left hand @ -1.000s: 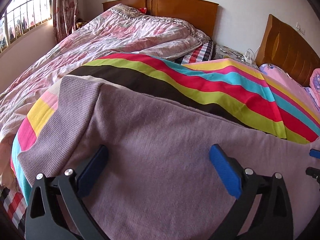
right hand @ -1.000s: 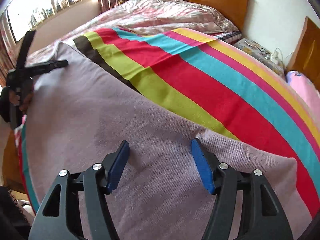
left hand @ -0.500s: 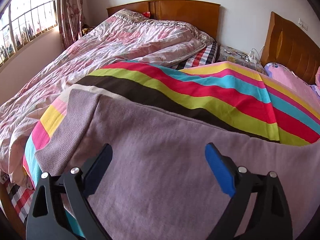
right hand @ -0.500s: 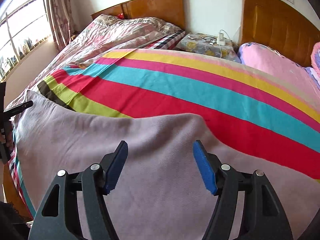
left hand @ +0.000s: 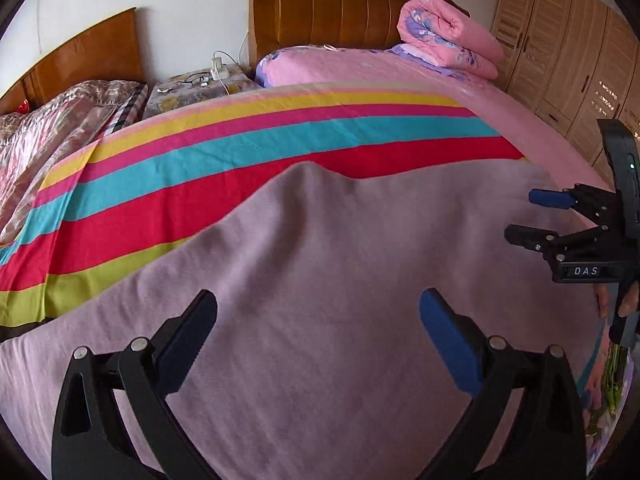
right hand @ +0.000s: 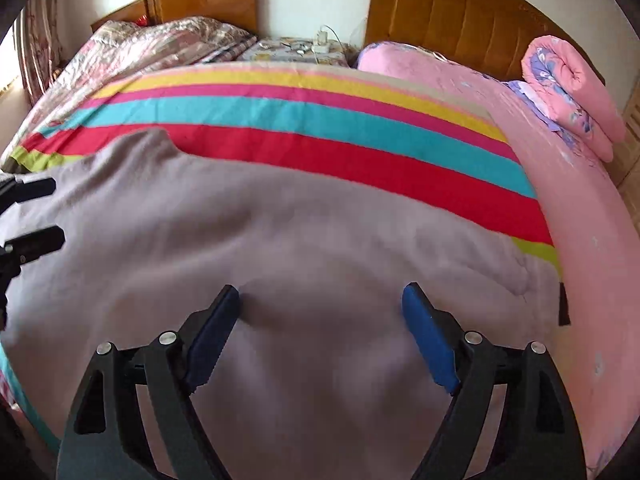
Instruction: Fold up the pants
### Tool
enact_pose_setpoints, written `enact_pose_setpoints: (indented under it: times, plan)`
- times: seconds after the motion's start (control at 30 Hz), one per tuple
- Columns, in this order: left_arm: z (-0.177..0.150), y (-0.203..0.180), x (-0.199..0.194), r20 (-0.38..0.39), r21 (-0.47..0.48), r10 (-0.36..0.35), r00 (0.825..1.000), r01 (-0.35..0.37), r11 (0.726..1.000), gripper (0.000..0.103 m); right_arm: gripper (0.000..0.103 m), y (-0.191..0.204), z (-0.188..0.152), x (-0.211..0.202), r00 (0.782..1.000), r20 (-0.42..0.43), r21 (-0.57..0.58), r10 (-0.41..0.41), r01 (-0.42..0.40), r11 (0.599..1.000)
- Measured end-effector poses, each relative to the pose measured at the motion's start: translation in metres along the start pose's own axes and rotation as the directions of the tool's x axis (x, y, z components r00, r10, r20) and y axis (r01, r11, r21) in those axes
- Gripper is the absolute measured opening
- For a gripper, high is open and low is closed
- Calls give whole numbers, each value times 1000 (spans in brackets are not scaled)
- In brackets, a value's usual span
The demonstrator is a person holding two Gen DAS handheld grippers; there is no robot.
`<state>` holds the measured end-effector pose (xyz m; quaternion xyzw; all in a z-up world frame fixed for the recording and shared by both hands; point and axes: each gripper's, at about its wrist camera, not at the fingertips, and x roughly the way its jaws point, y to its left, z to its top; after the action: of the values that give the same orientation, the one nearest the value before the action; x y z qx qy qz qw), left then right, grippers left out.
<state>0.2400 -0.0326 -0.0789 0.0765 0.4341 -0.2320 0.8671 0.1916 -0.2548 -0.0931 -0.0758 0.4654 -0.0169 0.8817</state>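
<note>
The mauve knit pants (left hand: 340,264) lie spread flat across the striped sheet (left hand: 240,152) on the bed; they also fill the right wrist view (right hand: 280,232). My left gripper (left hand: 318,320) is open and empty just above the fabric. My right gripper (right hand: 320,320) is open and empty above the pants, its fingertips close to the cloth. The right gripper also shows at the right edge of the left wrist view (left hand: 532,216), open. The left gripper's fingers (right hand: 36,212) show at the left edge of the right wrist view.
A rolled pink quilt (left hand: 448,36) lies at the head of the pink bed (right hand: 580,208). A floral quilt (right hand: 140,48) covers the left bed. A nightstand with chargers (left hand: 200,84) stands between the wooden headboards (left hand: 332,12). Wardrobe doors (left hand: 576,48) stand at the right.
Both views have swung to the right, from the waistband side towards the pink bed. Both grippers stay open and empty over the pants.
</note>
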Motion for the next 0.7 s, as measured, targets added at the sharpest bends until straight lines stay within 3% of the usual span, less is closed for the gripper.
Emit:
enact_pose_setpoints:
  times: [0.1, 0.17, 0.23, 0.3, 0.33, 0.4, 0.47, 0.57, 0.7]
  plan:
    - [-8, -15, 23, -24, 46, 69, 997, -68, 997, 102, 80, -31, -25, -21, 990, 74, 60, 118, -123, 991]
    - [-9, -14, 26, -28, 42, 77, 997, -75, 996, 102, 83, -41, -36, -38, 991, 131, 92, 26, -38, 995]
    - [-9, -14, 28, -26, 37, 75, 997, -74, 997, 102, 84, -48, -48, -47, 984, 165, 107, 65, -83, 991]
    - [-8, -12, 26, -25, 37, 81, 996, -80, 996, 102, 89, -49, -60, -37, 989, 104, 90, 103, -112, 990]
    - [-8, -11, 26, -25, 36, 81, 996, -80, 996, 102, 90, -45, -67, -29, 995, 61, 50, 73, -77, 996]
    - [-8, -11, 24, -24, 35, 81, 996, -80, 996, 102, 90, -43, -75, -33, 994, 90, -11, 55, -54, 998]
    - [-8, -11, 24, -23, 33, 80, 997, -79, 996, 102, 89, -51, -79, -38, 995, 71, 11, 76, -77, 997]
    - [-7, -11, 22, -23, 32, 79, 997, -78, 996, 102, 89, -47, -70, -47, 997, 56, 12, 46, -46, 999]
    - [-8, -11, 22, -22, 32, 79, 997, -78, 996, 102, 90, -29, -36, -64, 980, 181, 11, 85, -89, 996]
